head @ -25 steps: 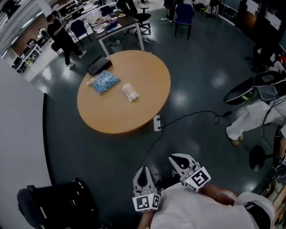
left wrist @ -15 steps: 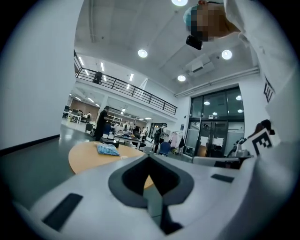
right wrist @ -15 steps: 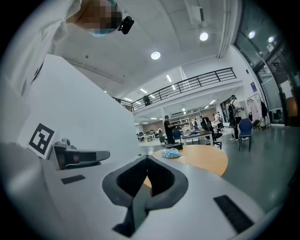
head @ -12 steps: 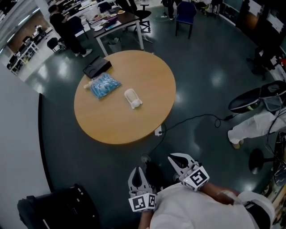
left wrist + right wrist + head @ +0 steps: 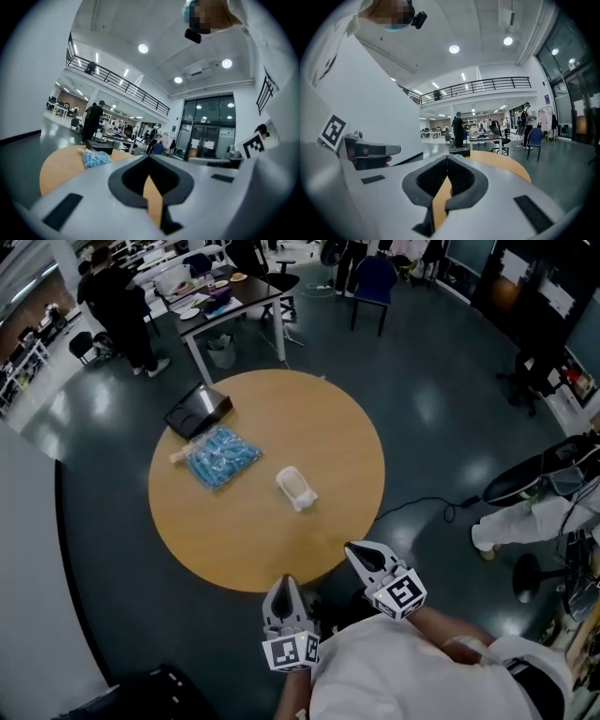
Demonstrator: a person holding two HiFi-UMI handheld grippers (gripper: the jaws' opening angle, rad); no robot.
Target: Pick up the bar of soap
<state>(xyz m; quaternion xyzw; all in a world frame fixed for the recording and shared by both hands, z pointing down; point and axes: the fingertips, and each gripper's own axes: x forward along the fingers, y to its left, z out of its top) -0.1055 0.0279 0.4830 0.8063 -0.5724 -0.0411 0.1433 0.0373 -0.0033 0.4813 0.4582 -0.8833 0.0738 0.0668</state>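
The bar of soap (image 5: 296, 487) is a white block lying near the middle of the round wooden table (image 5: 272, 549). Both grippers are held side by side at the table's near edge, well short of the soap. My left gripper (image 5: 284, 585) is shut and empty; in the left gripper view its jaws (image 5: 149, 160) meet at the tips over the table (image 5: 58, 165). My right gripper (image 5: 359, 554) is likewise shut with nothing in it, its tips (image 5: 447, 161) closed in front of the table (image 5: 504, 165). The soap is hidden in both gripper views.
A blue packet (image 5: 221, 457) and a black box (image 5: 198, 410) lie on the table's far left part. A black cable (image 5: 427, 505) runs over the dark floor to the right. A desk (image 5: 225, 296), chairs and a standing person (image 5: 117, 306) are beyond the table.
The table has come nearer and lower in the head view. Both grippers, earlier over bare floor, now reach the table's near edge. Their jaws stay shut.
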